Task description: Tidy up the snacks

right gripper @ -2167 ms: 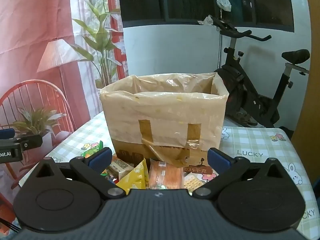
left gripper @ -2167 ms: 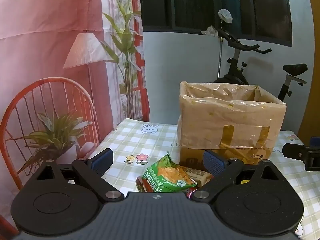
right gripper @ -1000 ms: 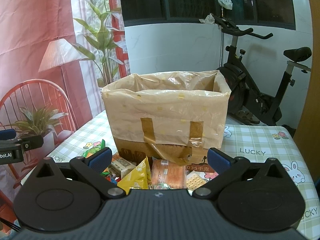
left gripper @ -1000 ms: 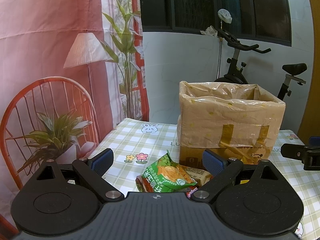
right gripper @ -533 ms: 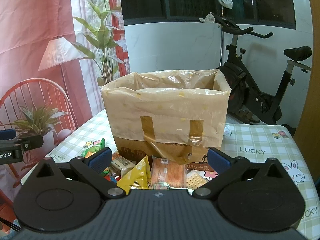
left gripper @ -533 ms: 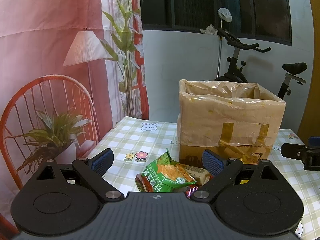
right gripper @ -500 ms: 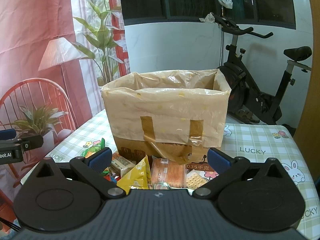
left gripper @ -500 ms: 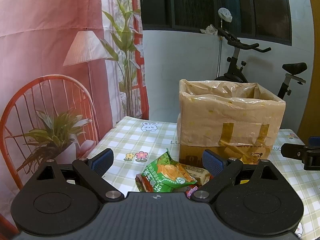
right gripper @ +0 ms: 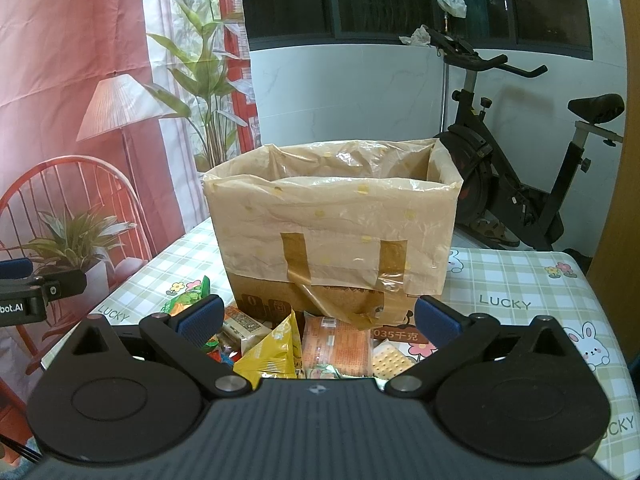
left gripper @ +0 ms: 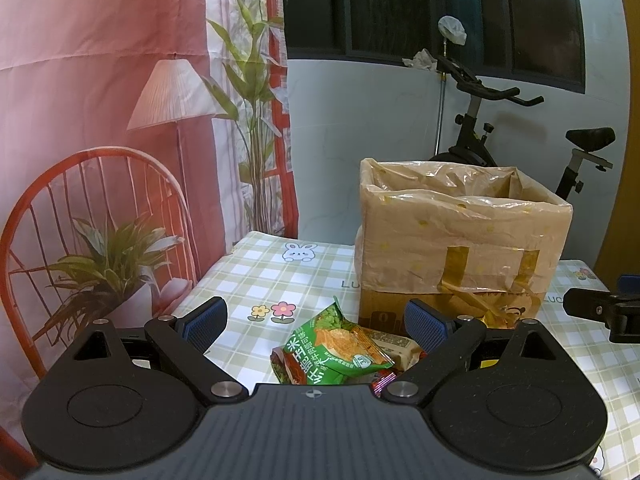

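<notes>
A cardboard box lined with a tan plastic bag (left gripper: pixel 460 236) (right gripper: pixel 332 224) stands open on the checked tablecloth. A pile of snack packets lies in front of it: a green chip bag (left gripper: pixel 332 344), a yellow bag (right gripper: pixel 276 350), an orange biscuit pack (right gripper: pixel 336 346) and a cracker pack (right gripper: pixel 390 360). My left gripper (left gripper: pixel 316 318) is open and empty above the green bag. My right gripper (right gripper: pixel 318 316) is open and empty above the yellow and orange packs. The right gripper's tip shows in the left wrist view (left gripper: pixel 600 310).
The table (left gripper: pixel 256 272) has a green-checked cloth with bunny and flower prints. An exercise bike (right gripper: pixel 516 184) stands behind the table at the right. A red chair and potted plant (left gripper: pixel 100 256) stand off the table's left edge, by a pink curtain.
Almost nothing has changed. Both grippers stay open; the right wrist view has drifted slightly, with the box sitting a little lower and larger than 2.2 s ago.
</notes>
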